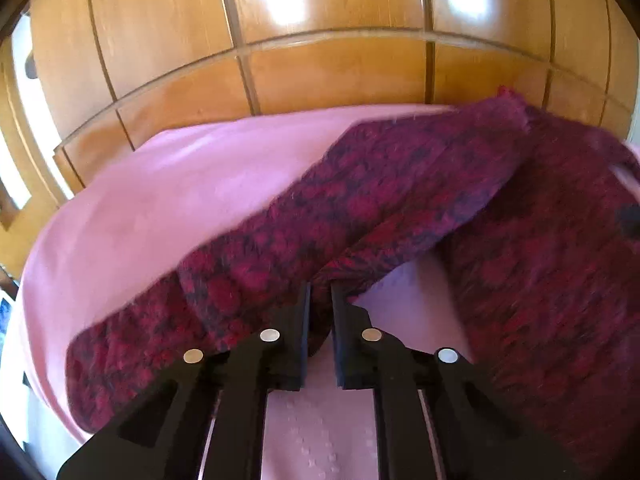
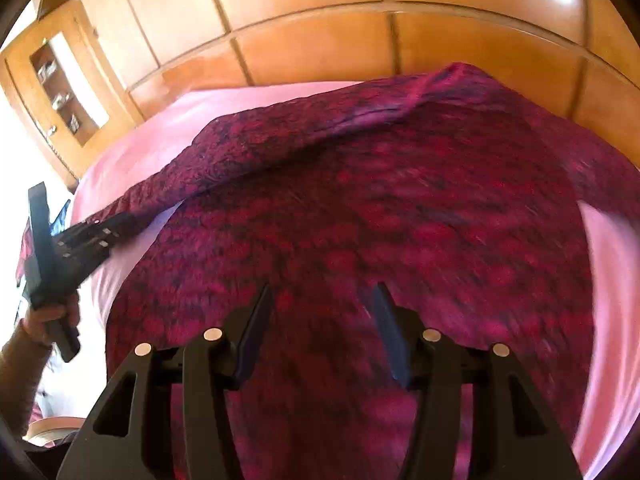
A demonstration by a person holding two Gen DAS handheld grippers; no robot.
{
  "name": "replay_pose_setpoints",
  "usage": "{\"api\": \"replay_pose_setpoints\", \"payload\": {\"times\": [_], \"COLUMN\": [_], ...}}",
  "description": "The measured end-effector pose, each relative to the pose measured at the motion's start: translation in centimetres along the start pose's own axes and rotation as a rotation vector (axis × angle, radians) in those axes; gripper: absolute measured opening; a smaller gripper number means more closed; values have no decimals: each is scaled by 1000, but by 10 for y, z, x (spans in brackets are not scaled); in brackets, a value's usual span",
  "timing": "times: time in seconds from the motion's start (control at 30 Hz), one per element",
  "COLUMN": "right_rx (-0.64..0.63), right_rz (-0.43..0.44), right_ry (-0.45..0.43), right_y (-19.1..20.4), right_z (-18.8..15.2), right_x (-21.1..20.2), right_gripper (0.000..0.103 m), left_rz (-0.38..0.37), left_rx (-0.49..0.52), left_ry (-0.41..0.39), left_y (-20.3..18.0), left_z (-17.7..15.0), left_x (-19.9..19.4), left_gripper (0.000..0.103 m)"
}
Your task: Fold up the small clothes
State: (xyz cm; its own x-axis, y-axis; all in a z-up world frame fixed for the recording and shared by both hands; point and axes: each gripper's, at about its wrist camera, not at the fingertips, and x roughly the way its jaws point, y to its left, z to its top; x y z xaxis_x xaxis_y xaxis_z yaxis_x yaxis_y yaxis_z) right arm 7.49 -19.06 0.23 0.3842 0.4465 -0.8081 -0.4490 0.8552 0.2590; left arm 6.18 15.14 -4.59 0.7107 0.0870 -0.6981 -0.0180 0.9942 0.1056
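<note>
A fuzzy dark red and purple knit sweater (image 2: pixel 360 220) lies spread over a pink bedcover (image 1: pixel 160 200). One long part of it, a sleeve or a folded edge (image 1: pixel 380 184), runs slantwise across the left wrist view. My left gripper (image 1: pixel 320 286) is shut on the near end of that part, with the knit pinched between its fingers. From the right wrist view, the left gripper (image 2: pixel 114 228) sits at the far left, gripping the same end. My right gripper (image 2: pixel 322 288) hangs open above the sweater's body, nothing pinched between its fingers.
Wooden wardrobe panels (image 1: pixel 320 72) rise just behind the bed. A wooden cabinet with a glass door (image 2: pixel 60 80) stands at the upper left. A person's hand (image 2: pixel 44 320) holds the left gripper by the bed's left edge. Bare pink cover shows at the right (image 2: pixel 612 280).
</note>
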Motion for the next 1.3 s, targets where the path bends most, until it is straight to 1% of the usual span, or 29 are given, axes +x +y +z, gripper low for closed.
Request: {"api": "replay_pose_setpoints", "payload": {"times": [0.07, 0.1, 0.17, 0.2, 0.3, 0.37, 0.4, 0.43, 0.47, 0.53, 0.6, 0.63, 0.67, 0.7, 0.73, 0.77, 0.8, 0.83, 0.87, 0.9, 0.93, 1.0, 1.07, 1.1, 1.17, 1.2, 1.23, 1.27, 1.3], "right_rx": [-41, -66, -128, -148, -189, -193, -190, -170, -141, -77, -27, -16, -3, 28, 47, 67, 74, 79, 88, 94, 93, 87, 103, 112, 132, 142, 145, 151, 157], "right_rz": [12, 14, 13, 12, -8, -27, -41, -61, -71, -86, -110, -121, -123, -116, -109, -108, -112, -118, -126, -131, -148, -185, -207, -213, -210, -200, -198, -193, -180], "right_ry": [24, 30, 39, 39, 34, 23, 9, -21, -45, -73, -96, -105, -107, -103, -96, -90, -88, -85, -76, -65, -43, -16, 0, 5, 6, -2, -5, -5, -4], "right_y": [9, 15, 29, 33, 41, 44, 45, 43, 39, 31, 24, 21, 19, 14, 11, 11, 11, 11, 12, 13, 15, 16, 11, 10, 6, 4, 5, 3, 1], "right_z": [15, 20, 37, 45, 78, 106, 122, 144, 161, 189, 205, 208, 208, 209, 210, 215, 216, 217, 219, 220, 223, 226, 228, 230, 231, 229, 230, 228, 225], "right_x": [19, 29, 49, 56, 82, 97, 103, 108, 110, 113, 116, 117, 119, 123, 126, 135, 140, 145, 153, 160, 171, 186, 194, 196, 196, 193, 192, 188, 184], "right_gripper": [50, 50, 50, 50, 49, 49, 48, 48, 48, 50, 50, 53, 56, 59, 59, 59, 59, 59, 59, 59, 59, 59, 60, 62, 65, 69, 75, 77, 77], "left_rz": [-80, -124, -179, -195, -270, -276, -251, -194, -106, 53, 240, 260, 246, 203, 172, 161, 166, 169, 169, 166, 176, 243, 276, 252, 170, 147, 134, 110, 57], "left_rx": [-68, -122, -200, -228, -325, -372, -373, -365, -352, -373, -376, -414, -483, -563, -599, -610, -606, -600, -597, -598, -600, -605, -631, -664, -692, -705, -714, -726, -762], "left_ry": [-23, -41, -68, -76, -62, -33, -26, -33, -34, -14, -20, -13, -2, -11, -35, -68, -80, -87, -96, -120, -141, -168, -171, -156, -140, -125, -106, -92, -72], "left_y": [13, 26, 50, 59, 92, 109, 114, 120, 126, 151, 173, 184, 196, 206, 210, 210, 209, 209, 209, 210, 212, 220, 229, 235, 237, 235, 232, 228, 222], "left_z": [12, 21, 36, 41, 64, 82, 92, 101, 112, 137, 151, 153, 151, 146, 141, 132, 126, 117, 110, 99, 90, 68, 44, 25, -3, -19, -30, -40, -54], "left_x": [-13, -22, -35, -38, -38, -27, -23, -19, -13, 10, 27, 32, 33, 29, 22, 12, 5, -2, -10, -24, -36, -61, -81, -89, -97, -99, -98, -95, -89], "left_gripper": [7, 7, 7, 7, 7, 7, 7, 4, 0, 0, 0, 0, 0, 0, 2, 11, 28, 37, 52, 60, 62, 71, 72, 72, 72, 73, 74, 76, 79]}}
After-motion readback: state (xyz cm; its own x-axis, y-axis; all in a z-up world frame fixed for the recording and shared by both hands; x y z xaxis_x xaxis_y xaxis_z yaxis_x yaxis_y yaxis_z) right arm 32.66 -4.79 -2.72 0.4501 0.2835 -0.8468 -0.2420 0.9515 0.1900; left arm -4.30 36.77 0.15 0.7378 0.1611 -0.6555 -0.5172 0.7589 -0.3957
